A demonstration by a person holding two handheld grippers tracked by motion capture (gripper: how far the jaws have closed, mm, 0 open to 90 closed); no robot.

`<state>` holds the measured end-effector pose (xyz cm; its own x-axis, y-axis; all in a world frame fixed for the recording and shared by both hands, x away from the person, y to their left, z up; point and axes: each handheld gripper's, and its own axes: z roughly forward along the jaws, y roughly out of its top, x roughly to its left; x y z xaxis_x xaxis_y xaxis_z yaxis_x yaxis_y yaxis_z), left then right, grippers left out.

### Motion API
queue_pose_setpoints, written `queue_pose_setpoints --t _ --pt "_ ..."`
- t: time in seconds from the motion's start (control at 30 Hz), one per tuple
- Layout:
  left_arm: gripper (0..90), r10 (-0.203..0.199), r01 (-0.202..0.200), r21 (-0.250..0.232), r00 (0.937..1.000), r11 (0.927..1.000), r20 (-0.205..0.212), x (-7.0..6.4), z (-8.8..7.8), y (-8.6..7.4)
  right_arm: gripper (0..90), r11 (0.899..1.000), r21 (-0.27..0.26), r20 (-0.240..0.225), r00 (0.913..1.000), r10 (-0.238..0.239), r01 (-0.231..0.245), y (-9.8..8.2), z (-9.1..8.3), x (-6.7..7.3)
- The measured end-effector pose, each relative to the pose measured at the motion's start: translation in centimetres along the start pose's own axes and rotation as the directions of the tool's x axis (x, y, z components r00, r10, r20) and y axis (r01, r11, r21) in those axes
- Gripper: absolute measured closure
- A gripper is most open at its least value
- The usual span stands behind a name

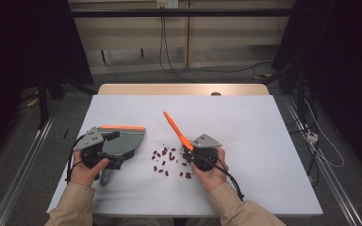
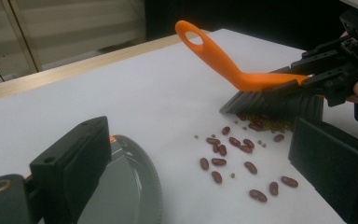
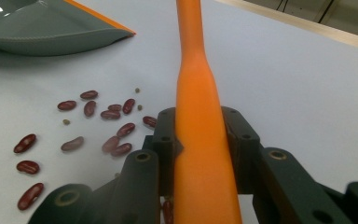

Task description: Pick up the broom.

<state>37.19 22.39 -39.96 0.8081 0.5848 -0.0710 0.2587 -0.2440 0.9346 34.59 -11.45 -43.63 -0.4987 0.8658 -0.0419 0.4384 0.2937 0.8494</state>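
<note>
A grey dustpan (image 1: 125,141) with an orange lip lies on the white sheet at the left. My left gripper (image 1: 118,149) sits at its rear; in the left gripper view its jaws stand wide apart, the dustpan (image 2: 126,196) beside the left one. My right gripper (image 1: 191,153) is shut on the handle of an orange brush (image 1: 174,127), which slants up and away. The dark bristles (image 2: 270,105) rest on the sheet at the edge of several scattered red beans (image 1: 167,157). The right gripper view shows the brush handle (image 3: 198,84) clamped between the jaws, with beans (image 3: 98,112) to its left.
The white sheet (image 1: 264,141) covers a wooden table whose far edge (image 1: 184,88) shows beyond it. Small greenish grains (image 2: 198,136) lie among the beans. Cables (image 1: 320,146) run over the floor to the right of the table. Metal rails flank both sides.
</note>
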Motion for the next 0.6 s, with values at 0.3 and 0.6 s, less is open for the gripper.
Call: queue_pose_setpoints --t 0.3,0.6 --pt "5.8 0.004 -0.004 0.001 1.0000 1.0000 0.000 0.05 -0.02 0.00 70.3 1.000 -0.010 -0.020 0.9998 0.001 -0.001 0.12 0.19 0.56" --pt "5.8 0.005 -0.005 0.002 1.0000 1.0000 -0.002 0.03 0.03 -0.03 70.3 1.000 -0.012 -0.028 0.9996 0.001 -0.002 0.14 0.24 0.66"
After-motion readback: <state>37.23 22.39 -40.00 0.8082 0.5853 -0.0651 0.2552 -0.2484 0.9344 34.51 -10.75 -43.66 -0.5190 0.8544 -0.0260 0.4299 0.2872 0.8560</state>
